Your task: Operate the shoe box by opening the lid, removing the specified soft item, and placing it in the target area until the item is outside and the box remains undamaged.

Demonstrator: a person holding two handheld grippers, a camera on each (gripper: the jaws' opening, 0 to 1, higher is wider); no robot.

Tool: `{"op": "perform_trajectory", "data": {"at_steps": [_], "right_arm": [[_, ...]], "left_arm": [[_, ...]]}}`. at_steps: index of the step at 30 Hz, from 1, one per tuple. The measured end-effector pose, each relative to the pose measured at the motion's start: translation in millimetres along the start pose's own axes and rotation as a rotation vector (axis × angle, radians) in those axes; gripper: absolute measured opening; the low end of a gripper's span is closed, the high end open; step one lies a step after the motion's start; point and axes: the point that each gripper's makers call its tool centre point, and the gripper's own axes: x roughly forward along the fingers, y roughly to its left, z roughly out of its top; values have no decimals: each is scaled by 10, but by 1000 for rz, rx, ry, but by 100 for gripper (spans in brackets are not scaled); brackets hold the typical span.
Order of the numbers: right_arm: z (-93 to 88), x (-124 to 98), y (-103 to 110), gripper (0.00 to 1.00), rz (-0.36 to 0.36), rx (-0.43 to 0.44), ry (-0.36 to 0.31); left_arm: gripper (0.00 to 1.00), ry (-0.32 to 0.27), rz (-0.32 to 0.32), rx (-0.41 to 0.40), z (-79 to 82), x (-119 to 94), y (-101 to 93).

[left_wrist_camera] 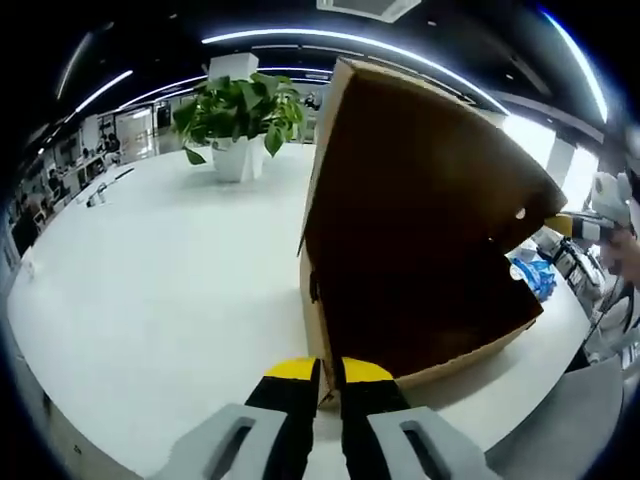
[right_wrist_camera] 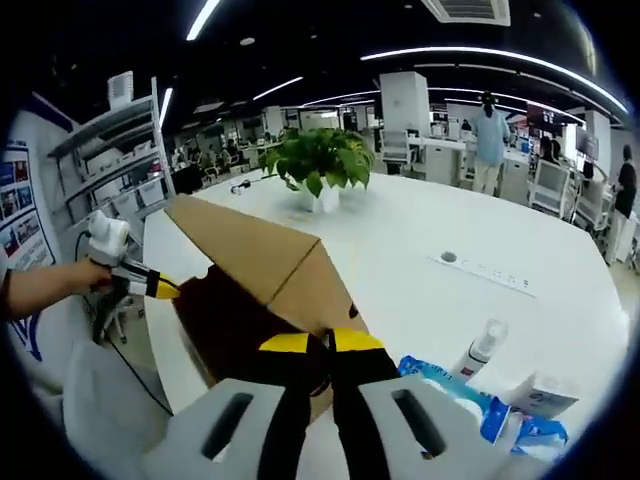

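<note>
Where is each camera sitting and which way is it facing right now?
Left gripper view: rides the left gripper, jaws closed on the brown cardboard shoe box edge, facing its dark interior.
Right gripper view: rides the right gripper, closed at the box's opposite side; a person's hand shows left.
Shared: the box, potted green plant, round white table.

A brown cardboard shoe box stands on a white table, green plant behind.
</note>
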Motion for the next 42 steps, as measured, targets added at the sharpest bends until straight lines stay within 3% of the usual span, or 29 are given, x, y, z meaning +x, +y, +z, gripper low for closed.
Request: {"op": "perform_trajectory", "data": {"at_steps": [16, 22, 31, 38, 42], "right_arm": [[-158, -16, 57, 5, -2, -32, -13], [-251, -17, 95, 5, 13, -46, -5], [-352, -32, 190, 7, 60, -86, -9], [-457, -57, 250, 8, 88, -128, -4], [-519, -65, 286, 9, 100, -145, 6]], "left_arm": [[21, 0, 13, 46, 7, -124, 26], [24, -57, -15, 74, 167, -258, -41], [29, -96, -40, 154, 371, -395, -119], [30, -127, -58, 202, 472, -435, -169], [32, -108, -68, 246, 438, -419, -210]]}}
